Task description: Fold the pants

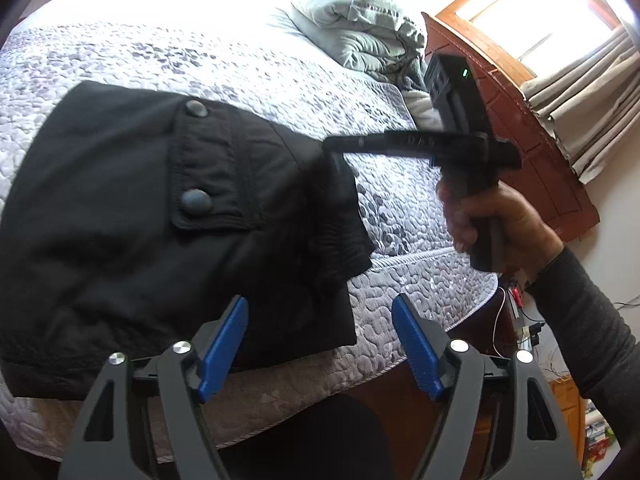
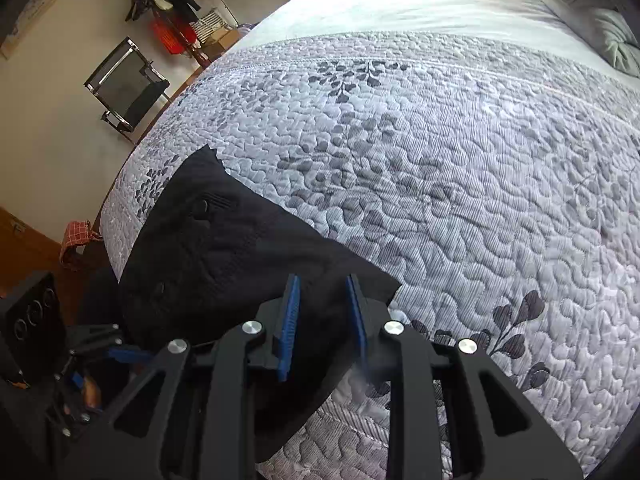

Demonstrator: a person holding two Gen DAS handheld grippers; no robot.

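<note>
Black pants (image 1: pixel 120 220) lie folded into a thick block near the front edge of the bed, a flap pocket with two buttons facing up. My left gripper (image 1: pixel 320 300) hangs open over the block's near right corner, blue pads wide apart and touching nothing. A hand (image 1: pixel 492 220) holds the right gripper (image 1: pixel 330 145), whose tip meets the pants' far right edge, where the cloth bunches up. In the right wrist view the right gripper (image 2: pixel 322 280) points steeply down with narrow jaws, and black cloth of the pants (image 2: pixel 224 248) fills the gap between its pads.
A grey quilted bedspread (image 2: pixel 440 160) covers the bed. A rumpled pale duvet (image 1: pixel 360 28) lies at the head end, beside a wooden headboard (image 1: pixel 520 140). A black chair (image 2: pixel 128 84) and a coat rack (image 2: pixel 168 8) stand by the far wall.
</note>
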